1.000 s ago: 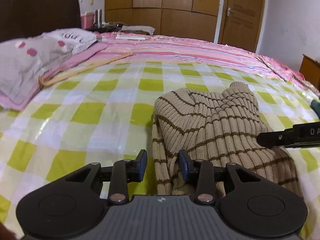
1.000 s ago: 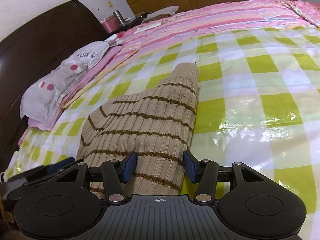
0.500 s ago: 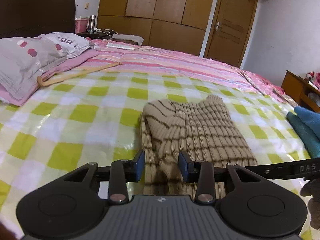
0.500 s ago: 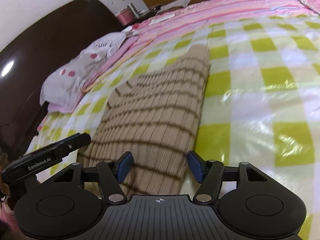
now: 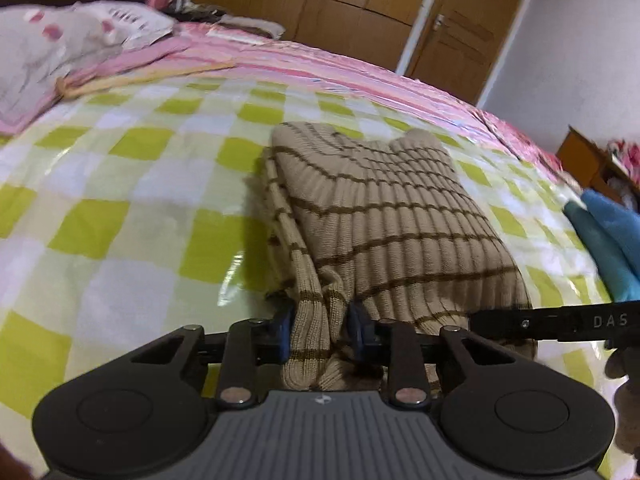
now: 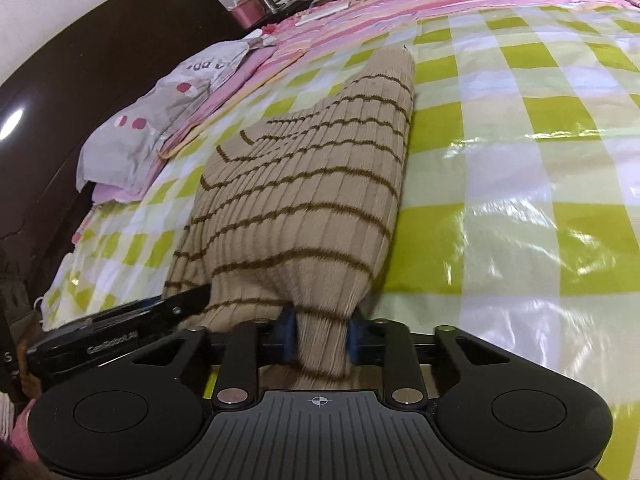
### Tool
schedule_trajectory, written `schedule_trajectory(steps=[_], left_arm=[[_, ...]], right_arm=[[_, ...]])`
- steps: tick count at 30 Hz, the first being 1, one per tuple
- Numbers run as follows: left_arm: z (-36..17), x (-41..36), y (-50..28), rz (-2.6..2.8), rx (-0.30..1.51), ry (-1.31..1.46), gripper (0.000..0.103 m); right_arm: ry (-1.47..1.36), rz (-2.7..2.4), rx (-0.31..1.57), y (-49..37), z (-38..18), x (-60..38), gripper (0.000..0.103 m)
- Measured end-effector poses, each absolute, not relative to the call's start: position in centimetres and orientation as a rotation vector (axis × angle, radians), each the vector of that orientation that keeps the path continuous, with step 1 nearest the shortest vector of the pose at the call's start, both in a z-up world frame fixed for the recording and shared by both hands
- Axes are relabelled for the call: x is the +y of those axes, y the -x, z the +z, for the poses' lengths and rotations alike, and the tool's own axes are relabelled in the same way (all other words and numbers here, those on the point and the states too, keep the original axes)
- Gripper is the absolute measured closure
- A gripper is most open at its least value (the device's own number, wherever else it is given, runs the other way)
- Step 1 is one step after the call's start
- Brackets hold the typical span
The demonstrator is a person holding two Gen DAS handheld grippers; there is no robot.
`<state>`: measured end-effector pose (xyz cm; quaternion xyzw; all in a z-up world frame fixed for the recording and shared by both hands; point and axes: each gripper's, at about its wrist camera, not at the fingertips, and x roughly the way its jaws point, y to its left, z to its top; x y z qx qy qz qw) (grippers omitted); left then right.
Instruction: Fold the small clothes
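- One beige ribbed knit sweater with thin brown stripes [image 5: 392, 216] lies folded on the bed, straight ahead of both tools; its long axis runs away from them toward the far side of the bed, the narrower rounded end farthest off, the near edge at the fingertips.
- Two grippers are in view. The left gripper [image 5: 320, 332] has just been closing, and its blue pads [image 5: 285, 326] now pinch a bunched fold at the sweater's near left corner.
- The right gripper [image 6: 320, 334] has likewise just been closing — its blue pads [image 6: 289, 332] squeeze a gathered fold of the near right corner, knit bulging above them.
- Each tool shows in the other's view as a black finger lying across the near edge: on the right in the left wrist view, on the left in the right wrist view.
- One yellow-green and white checked bed cover under glossy clear plastic [image 5: 120, 240] spreads beneath the sweater; beyond it runs one pink striped quilt [image 5: 328, 64].
- Two grey pillows with pink spots [image 6: 160, 120] lie far ahead on the left, by one dark wooden headboard [image 6: 80, 60].
- Folded blue cloth [image 5: 608, 236] — blurred, count unclear — sits off to the right of the left tool.
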<state>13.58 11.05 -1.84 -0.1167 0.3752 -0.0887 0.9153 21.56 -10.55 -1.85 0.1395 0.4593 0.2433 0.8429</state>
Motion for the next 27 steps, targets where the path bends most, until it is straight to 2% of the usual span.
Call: schedule_trajectory(steps=[4,7,10,17,21,27], left_arm=[[-1.7,9.9,-12.8,-0.214,0.78,0.214,0.072],[-1.5,10.7,-12.7,-0.189,0.783,0.228,0.067],[-0.8,11.6,-12.2,-0.174,0.788,0.267,0.068],[1.7,9.8,-10.9,-0.113,0.7,0.127,0.067],[0.9,8.5,-12.1,-0.082,0.722,0.074,0.066],[-0.8,7.9,-13.2,-0.052,0.776,0.079,0.062]], right_arm=[[-0.287,0.49,0.974,-20.4,-1.6,-11.6,0.081],[-0.3,0.49,0.984,-20.3,-1.4,-12.0,0.081],[-0.242,0.49,0.95,-19.4,-0.4,-11.5,0.078],[-0.158,0.425,0.816,-17.5,1.9,-11.4,0.078],[-0.087,0.406,0.786,-18.1,1.8,-10.2,0.078],[-0.069,0.401,0.839,-19.1,0.4,-9.6,0.077]])
